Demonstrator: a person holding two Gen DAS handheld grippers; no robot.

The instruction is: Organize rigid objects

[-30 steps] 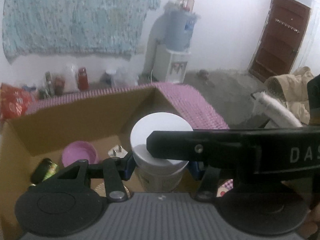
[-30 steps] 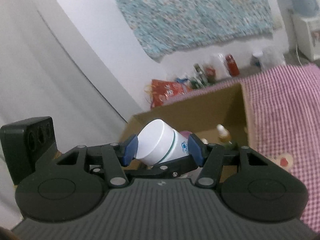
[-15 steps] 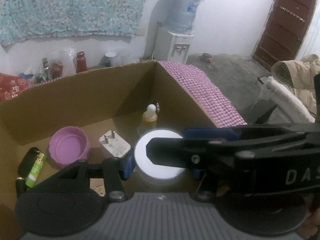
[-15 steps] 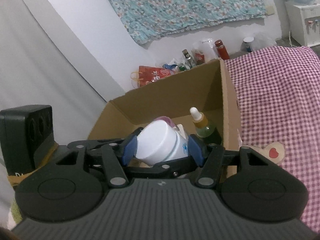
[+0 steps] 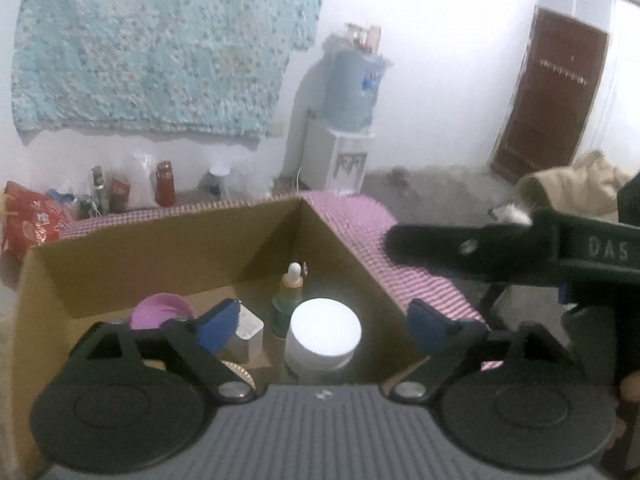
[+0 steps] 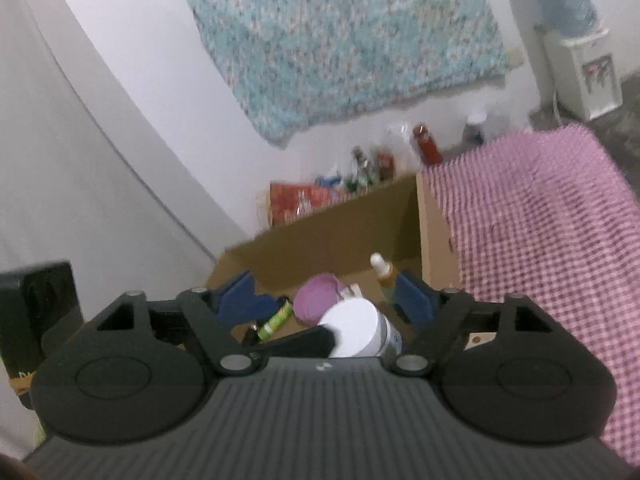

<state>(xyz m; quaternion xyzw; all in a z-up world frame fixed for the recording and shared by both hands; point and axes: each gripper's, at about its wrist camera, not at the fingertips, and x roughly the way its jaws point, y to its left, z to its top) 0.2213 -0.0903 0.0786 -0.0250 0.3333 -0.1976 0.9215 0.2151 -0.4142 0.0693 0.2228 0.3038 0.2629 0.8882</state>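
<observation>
On the checked cloth the box now holds the jar upright in its right near corner, since I've spread both my left gripper and right gripper wide, empty; placement looks done.

"das" on right gripper (truncated)

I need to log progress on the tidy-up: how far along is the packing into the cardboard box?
Done: the white jar stands in the cardboard box beside the dropper bottle, purple lid and white adapter. In hand: nothing; the left gripper and right gripper are both open. Left: no loose items show on the checked cloth.
</observation>
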